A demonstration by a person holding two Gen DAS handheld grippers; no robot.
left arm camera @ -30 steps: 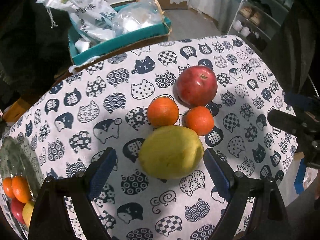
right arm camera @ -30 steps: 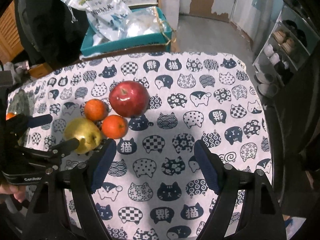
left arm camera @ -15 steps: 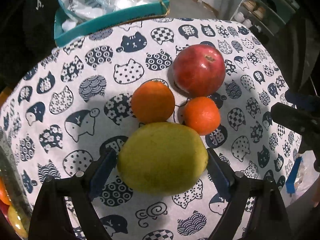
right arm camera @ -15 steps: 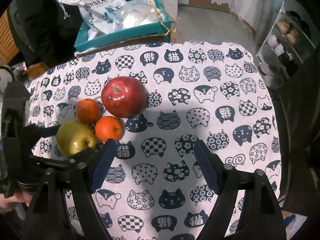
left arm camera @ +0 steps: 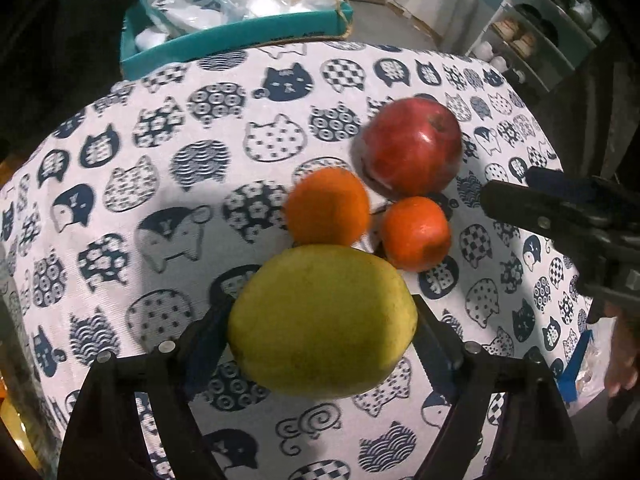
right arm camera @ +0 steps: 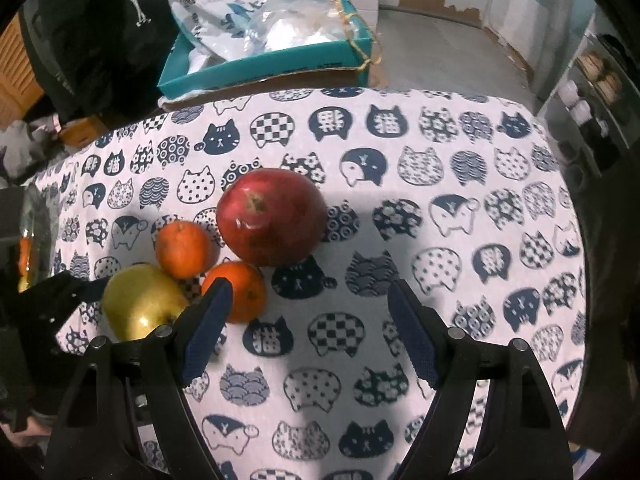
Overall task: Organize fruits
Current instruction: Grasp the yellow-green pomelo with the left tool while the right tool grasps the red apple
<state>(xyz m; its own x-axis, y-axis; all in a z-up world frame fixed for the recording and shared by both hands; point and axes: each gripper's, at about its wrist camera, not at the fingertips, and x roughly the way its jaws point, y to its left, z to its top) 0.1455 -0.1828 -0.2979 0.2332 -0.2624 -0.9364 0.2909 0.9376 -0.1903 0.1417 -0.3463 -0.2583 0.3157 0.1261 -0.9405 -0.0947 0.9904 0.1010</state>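
Note:
A large yellow-green pear [left arm camera: 320, 320] [right arm camera: 140, 304] lies on the cat-print tablecloth [left arm camera: 168, 184], between the fingers of my left gripper [left arm camera: 320, 304]. The jaws are closing on it, with the pads right beside its two sides; the pear still rests on the cloth. Just beyond it sit two oranges [left arm camera: 328, 206] [left arm camera: 416, 234] and a red apple [left arm camera: 412, 152] [right arm camera: 272, 216], all bunched together. My right gripper [right arm camera: 309, 286] hovers open over bare cloth to the right of the fruit. Its left finger [right arm camera: 208, 320] stands in front of the nearer orange [right arm camera: 244, 296].
A teal box [right arm camera: 260, 64] stuffed with plastic bags stands past the table's far edge. A glass bowl [right arm camera: 28, 248] holding fruit shows at the left edge. A shoe rack [left arm camera: 540, 32] stands off to the right, beyond the table's right edge.
My left gripper has dropped down over the pear and its jaws have narrowed around it. My right gripper has sunk and shifted toward the fruit cluster, staying open.

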